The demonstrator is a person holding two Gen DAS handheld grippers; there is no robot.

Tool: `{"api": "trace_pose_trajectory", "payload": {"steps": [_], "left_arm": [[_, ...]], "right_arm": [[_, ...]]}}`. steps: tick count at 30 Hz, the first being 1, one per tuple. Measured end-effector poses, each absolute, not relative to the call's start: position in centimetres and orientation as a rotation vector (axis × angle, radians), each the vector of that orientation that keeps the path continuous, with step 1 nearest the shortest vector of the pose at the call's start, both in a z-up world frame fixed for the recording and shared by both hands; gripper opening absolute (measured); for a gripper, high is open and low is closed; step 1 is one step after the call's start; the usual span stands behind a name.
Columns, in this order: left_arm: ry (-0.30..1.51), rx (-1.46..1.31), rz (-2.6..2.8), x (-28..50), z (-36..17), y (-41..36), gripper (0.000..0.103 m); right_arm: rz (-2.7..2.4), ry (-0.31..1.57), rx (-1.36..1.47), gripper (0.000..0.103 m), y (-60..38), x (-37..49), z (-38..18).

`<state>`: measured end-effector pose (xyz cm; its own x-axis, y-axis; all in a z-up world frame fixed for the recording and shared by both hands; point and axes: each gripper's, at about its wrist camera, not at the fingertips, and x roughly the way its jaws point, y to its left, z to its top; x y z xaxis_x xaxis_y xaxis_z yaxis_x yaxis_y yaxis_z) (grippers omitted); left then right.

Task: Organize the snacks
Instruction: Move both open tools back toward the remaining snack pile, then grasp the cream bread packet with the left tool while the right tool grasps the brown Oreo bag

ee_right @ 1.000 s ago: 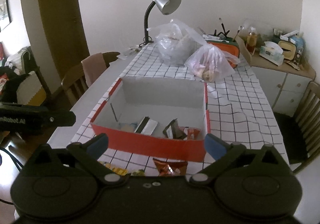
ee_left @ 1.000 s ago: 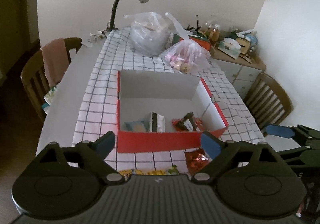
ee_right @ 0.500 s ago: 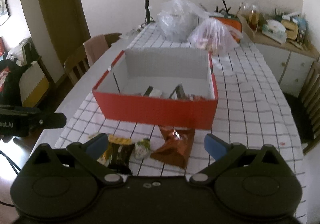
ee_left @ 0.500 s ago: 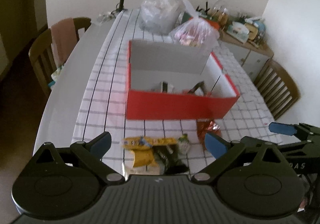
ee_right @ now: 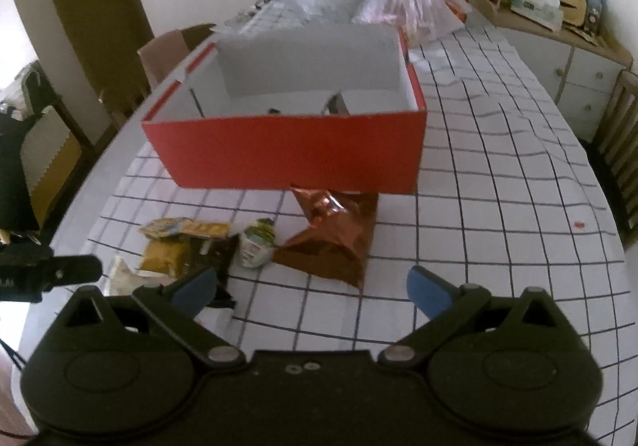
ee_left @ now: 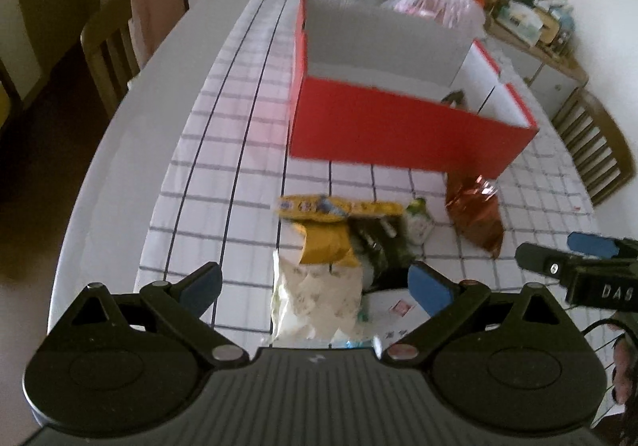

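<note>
On the checked tablecloth (ee_right: 498, 183) the red box (ee_right: 295, 151) is being approached from its near side, a few packets already showing inside. Loose snacks are lying just in front of it: copper foil bag (ee_right: 339, 242) touching the box wall, white pouch (ee_left: 315, 298), yellow packet (ee_left: 325, 246), dark packet (ee_left: 379, 246), small green-white packet (ee_right: 257, 240), all overlapping or touching. Left gripper (ee_left: 315, 282) is being held wide open above the white pouch; right gripper (ee_right: 311, 284) is likewise spread wide, empty, near the foil bag. Risk being judged: two overlapped packets being pinched together, or slippery foil being dropped short of the box, owing to crowding
</note>
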<state>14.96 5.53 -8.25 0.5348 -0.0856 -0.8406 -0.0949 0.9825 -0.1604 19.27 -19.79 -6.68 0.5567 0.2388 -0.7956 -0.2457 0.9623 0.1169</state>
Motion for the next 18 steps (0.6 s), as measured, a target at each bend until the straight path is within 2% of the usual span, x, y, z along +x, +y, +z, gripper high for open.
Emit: {"api": "trace_pose_trajectory", "payload": {"steps": [10, 13, 18], "left_arm": [[1.088, -0.196, 0.004, 15.5, -11.3, 4.9, 0.099], [1.097, -0.204, 0.005, 15.8, -11.7, 5.0, 0.095], [1.134, -0.216, 0.008, 16.3, -12.7, 5.1, 0.078]], "right_arm": [[0.215, 0.976, 0.027, 0.101, -20.9, 22.7, -8.8], [0.207, 0.974, 0.025, 0.101, -20.6, 23.8, -9.0], [0.196, 0.985, 0.02, 0.097, -20.0, 25.6, -9.7]]}}
